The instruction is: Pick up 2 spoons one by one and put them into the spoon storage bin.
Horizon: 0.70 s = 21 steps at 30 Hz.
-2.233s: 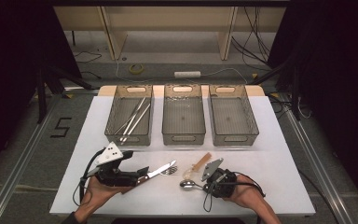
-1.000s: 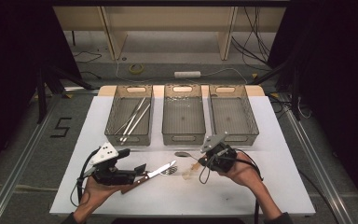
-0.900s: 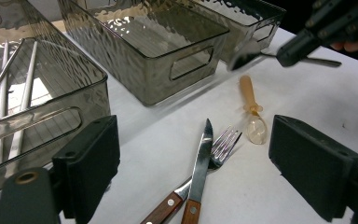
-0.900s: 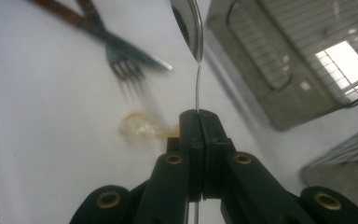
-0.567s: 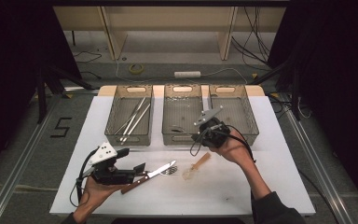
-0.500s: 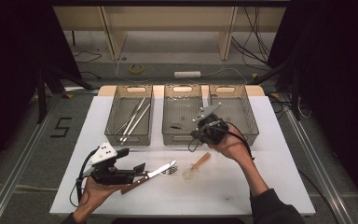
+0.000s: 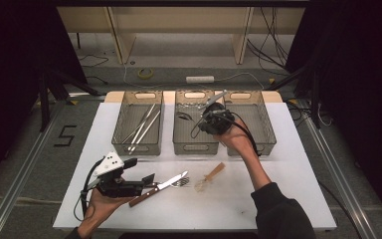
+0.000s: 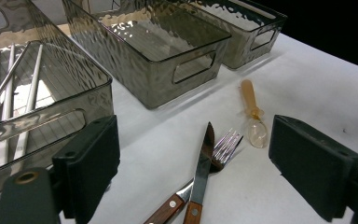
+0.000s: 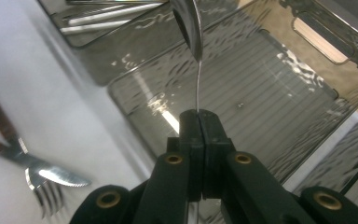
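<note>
A white tabletop [image 7: 288,149] stands on a grey floor between dark curtains, bearing three smoked-plastic bins. The person's right arm reaches forward, lifting the right gripper [image 7: 199,118] over the middle bin [image 7: 194,147]; its jaws are clamped on the thin handle of a metal spoon [image 9: 189,23], whose bowl hangs above that bin. The left gripper [image 7: 148,180] rests low near the table's front edge, jaws spread wide, just beside a wooden-handled knife [image 8: 204,158] and fork [image 8: 223,147].
</note>
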{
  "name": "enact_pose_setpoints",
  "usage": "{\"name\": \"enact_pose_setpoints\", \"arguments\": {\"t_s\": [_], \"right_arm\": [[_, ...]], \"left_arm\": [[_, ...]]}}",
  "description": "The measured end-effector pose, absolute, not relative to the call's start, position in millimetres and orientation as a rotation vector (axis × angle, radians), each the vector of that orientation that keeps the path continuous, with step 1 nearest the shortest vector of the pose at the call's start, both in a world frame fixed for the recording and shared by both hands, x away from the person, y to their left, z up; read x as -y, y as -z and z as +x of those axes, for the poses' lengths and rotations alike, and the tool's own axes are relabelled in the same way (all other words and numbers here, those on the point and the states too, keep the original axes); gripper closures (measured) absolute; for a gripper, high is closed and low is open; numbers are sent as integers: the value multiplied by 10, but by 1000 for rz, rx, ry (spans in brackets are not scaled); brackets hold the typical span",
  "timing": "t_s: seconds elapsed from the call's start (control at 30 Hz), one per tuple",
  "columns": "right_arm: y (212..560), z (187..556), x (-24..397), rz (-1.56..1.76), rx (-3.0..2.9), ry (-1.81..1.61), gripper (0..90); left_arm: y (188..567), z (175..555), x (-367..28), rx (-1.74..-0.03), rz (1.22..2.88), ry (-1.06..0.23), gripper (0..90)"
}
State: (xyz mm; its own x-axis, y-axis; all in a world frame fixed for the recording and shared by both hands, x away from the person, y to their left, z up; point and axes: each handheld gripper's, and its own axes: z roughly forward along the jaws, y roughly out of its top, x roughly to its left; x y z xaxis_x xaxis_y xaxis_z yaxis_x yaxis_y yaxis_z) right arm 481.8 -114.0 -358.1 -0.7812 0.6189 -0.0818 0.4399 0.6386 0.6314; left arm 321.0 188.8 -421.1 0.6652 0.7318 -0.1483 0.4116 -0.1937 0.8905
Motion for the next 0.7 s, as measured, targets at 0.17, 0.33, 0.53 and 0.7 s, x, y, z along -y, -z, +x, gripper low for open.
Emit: {"name": "enact_pose_setpoints", "arguments": {"t_s": [0.17, 0.33, 0.53, 0.7], "right_arm": [[3621, 4962, 1116, 902, -2550, -871, 900], [3664, 5089, 1079, 979, -2526, -853, 900], [3699, 5202, 1046, 1035, -2495, -844, 900], [3744, 5285, 1027, 1056, -2485, -831, 900]], "left_arm": [[4208, 3208, -1889, -905, 1827, -379, 158], [4208, 3205, -1887, -906, 1821, -379, 158], [4207, 3203, -1886, -902, 1824, -381, 158], [4207, 3201, -1884, -902, 1826, -382, 158]]}}
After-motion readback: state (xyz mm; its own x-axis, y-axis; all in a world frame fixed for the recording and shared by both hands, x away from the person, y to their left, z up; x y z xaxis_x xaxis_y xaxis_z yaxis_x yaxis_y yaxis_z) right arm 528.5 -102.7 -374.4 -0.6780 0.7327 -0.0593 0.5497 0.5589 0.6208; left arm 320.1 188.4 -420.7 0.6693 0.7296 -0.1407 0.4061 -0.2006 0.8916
